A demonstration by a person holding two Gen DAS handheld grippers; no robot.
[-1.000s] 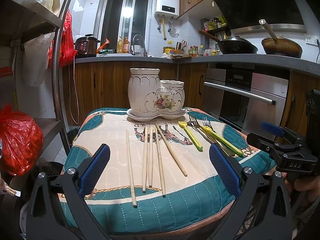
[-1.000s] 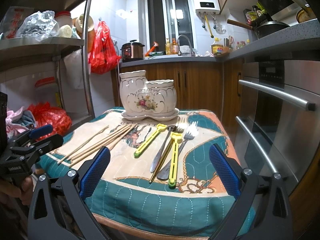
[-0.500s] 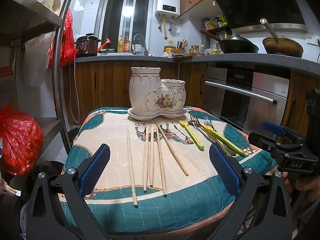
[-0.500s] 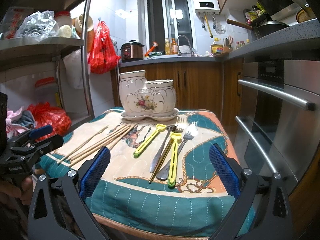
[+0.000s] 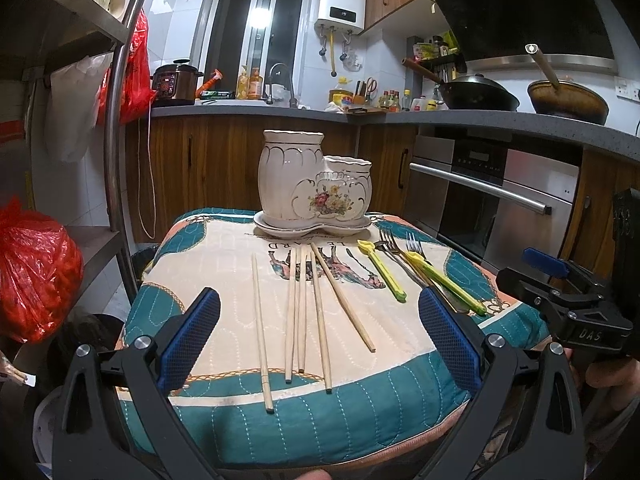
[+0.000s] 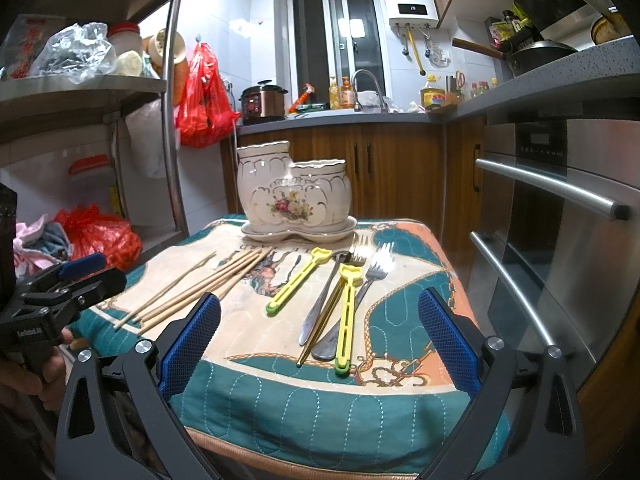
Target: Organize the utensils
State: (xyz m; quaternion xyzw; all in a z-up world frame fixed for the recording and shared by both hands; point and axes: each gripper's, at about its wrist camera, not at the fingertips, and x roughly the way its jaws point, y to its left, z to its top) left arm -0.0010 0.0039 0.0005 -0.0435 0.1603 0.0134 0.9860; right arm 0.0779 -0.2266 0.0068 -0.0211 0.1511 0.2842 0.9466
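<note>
Nothing has visibly moved. Ceramic holder [image 5: 316, 190] contents hidden; chopsticks [image 5: 304, 308] on table [image 5: 280, 432]. Both grippers, left [image 5: 320, 340] and right [image 6: 320, 340], gape wide, empty.

I take the oven [image 5: 496, 204] as my landmark. On the counter above it I see a black wok [image 5: 476, 98] and, to its right, a brown pot [image 5: 568, 100] with a wooden handle sticking up. Far left of the oven along the counter stands a pressure cooker [image 5: 174, 85], with a tap [image 5: 282, 80] between them. A white water heater [image 5: 341, 4] hangs high on the wall. Well left of the oven, a metal rack [image 6: 120, 88] carries red bags [image 6: 202, 104].
</note>
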